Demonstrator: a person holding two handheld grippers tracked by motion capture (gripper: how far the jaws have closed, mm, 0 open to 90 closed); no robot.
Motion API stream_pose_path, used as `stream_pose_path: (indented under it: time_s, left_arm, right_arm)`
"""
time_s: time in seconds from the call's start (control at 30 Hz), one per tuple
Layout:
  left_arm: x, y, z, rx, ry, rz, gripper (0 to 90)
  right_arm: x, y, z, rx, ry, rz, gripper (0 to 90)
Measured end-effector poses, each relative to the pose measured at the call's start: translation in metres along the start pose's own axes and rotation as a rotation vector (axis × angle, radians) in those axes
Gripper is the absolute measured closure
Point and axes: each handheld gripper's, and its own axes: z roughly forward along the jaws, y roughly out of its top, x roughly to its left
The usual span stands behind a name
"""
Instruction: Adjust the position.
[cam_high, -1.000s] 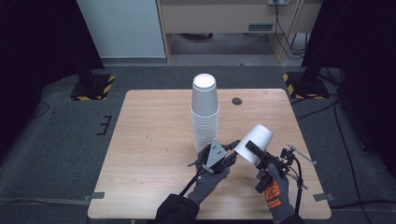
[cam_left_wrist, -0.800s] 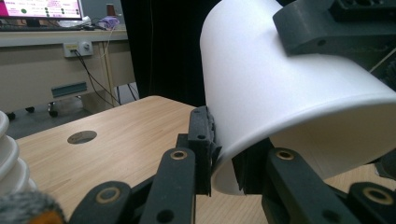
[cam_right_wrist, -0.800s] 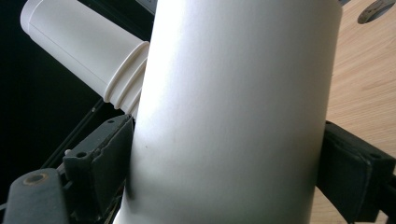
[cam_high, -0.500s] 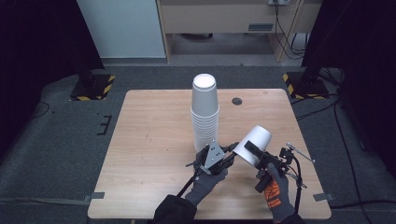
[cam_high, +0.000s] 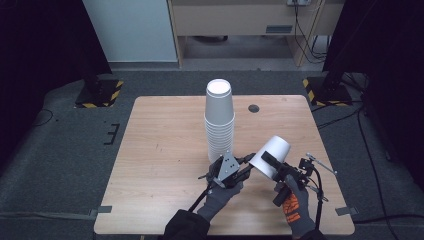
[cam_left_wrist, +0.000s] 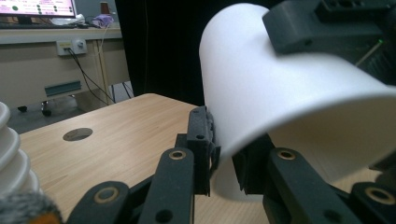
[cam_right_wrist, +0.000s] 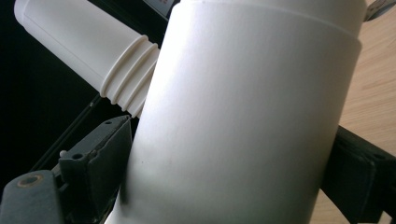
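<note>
A single white paper cup (cam_high: 276, 147) hangs tilted above the table's front right, bottom up and away from me. My right gripper (cam_high: 270, 161) is shut on it, one jaw on each side of its wall (cam_right_wrist: 243, 116). My left gripper (cam_high: 245, 171) meets the cup's lower rim from the left. In the left gripper view the rim (cam_left_wrist: 280, 93) runs between its jaws (cam_left_wrist: 226, 156), pads pinching the wall; these jaws have just been opening slightly. A tall stack of white cups (cam_high: 219, 120) stands upside down mid-table, just behind the left gripper.
The wooden table (cam_high: 165, 150) has a small round hole (cam_high: 254, 108) at its back right. Dark floor and black curtains surround it. A desk with cables stands at the back. The table's left half is bare wood.
</note>
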Motion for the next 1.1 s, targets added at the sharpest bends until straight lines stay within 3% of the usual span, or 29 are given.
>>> stream_pose_path:
  time_s: [0.23, 0.73, 1.1]
  left_arm:
    - [0.002, 0.001, 0.003, -0.013, 0.023, -0.002, 77.7]
    - [-0.001, 0.003, -0.001, 0.015, -0.021, 0.039, 82.3]
    - [0.000, 0.011, -0.007, 0.029, -0.013, 0.064, 84.4]
  right_arm:
    - [0.002, -0.006, 0.004, 0.020, 0.002, 0.007, 11.7]
    - [0.000, 0.005, 0.000, -0.002, 0.017, 0.007, 9.5]
    - [0.001, 0.010, 0.001, -0.012, 0.030, 0.004, 8.0]
